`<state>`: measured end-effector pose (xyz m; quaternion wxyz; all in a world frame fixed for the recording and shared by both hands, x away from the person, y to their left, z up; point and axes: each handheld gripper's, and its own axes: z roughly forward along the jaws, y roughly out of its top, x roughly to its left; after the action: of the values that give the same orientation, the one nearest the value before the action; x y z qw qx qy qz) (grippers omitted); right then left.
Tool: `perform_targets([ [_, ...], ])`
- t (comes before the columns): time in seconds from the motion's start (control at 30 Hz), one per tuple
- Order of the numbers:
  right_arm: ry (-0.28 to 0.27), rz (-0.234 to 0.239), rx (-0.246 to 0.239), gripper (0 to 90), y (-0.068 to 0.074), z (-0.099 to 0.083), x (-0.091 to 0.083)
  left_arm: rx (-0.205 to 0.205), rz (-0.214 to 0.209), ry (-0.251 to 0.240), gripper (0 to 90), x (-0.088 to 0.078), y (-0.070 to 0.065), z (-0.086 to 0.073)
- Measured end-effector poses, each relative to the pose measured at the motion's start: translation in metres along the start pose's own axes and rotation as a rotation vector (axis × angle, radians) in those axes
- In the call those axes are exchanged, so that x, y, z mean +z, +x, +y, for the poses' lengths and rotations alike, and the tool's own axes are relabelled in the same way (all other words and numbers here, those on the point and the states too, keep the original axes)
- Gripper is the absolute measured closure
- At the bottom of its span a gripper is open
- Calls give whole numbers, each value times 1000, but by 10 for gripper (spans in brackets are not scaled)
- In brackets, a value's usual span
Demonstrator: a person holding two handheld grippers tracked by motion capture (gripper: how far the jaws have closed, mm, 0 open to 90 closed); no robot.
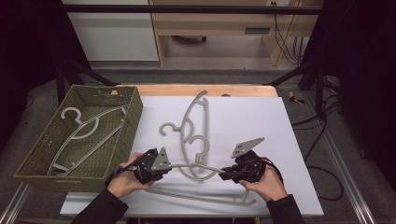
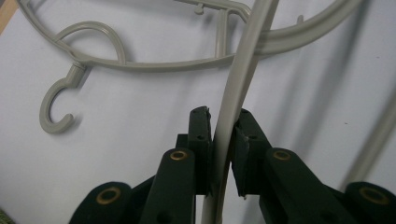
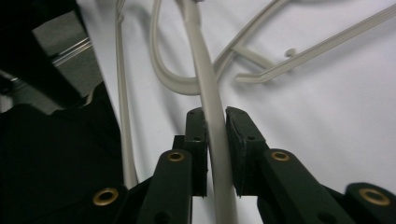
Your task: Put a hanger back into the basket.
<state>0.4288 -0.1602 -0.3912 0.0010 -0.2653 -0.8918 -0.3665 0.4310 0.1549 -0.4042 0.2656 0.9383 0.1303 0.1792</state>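
1. Held thing: a grey plastic clothes hanger at the near edge of the table. Its curved shoulder bar spans from one gripper to the other, and its straight bottom bar lies closer to the person.
2. Left gripper: clenched on the left part of that shoulder bar. In the left gripper view the pads press the bar from both sides.
3. Right gripper: likewise clamped on the right part of the same bar.
4. Key relation: the hanger's long axis runs left-right across the table, between the two grippers, so both hands share it. Neither is nearer; each holds one end.
5. Target, by my judgement: the olive woven rectangular basket sits left of the left gripper, just beside it. A matching grey hanger already lies inside it, long axis roughly along the basket's length.
6. So the coming move probably calls for a lift, a carry leftward over the basket's near-right wall, and a turn of the axis to fit.
7. Snag risk: a second loose grey plastic hanger lies just beyond the held one, and near the middle the two overlap or touch; I cannot tell which is on top.
8. Surface: a white foam-like board on a wooden table, flat and uncluttered on the right.
9. Room: dark frame rails around, light wooden cabinets behind, cables on the floor at right.
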Motion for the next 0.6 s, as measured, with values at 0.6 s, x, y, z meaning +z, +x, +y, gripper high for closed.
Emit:
perform_targets([
  [0.6, -249, -196, -18, 455, -3, -4, -14, -83, 9, -42, 824, -10, -5, 6],
])
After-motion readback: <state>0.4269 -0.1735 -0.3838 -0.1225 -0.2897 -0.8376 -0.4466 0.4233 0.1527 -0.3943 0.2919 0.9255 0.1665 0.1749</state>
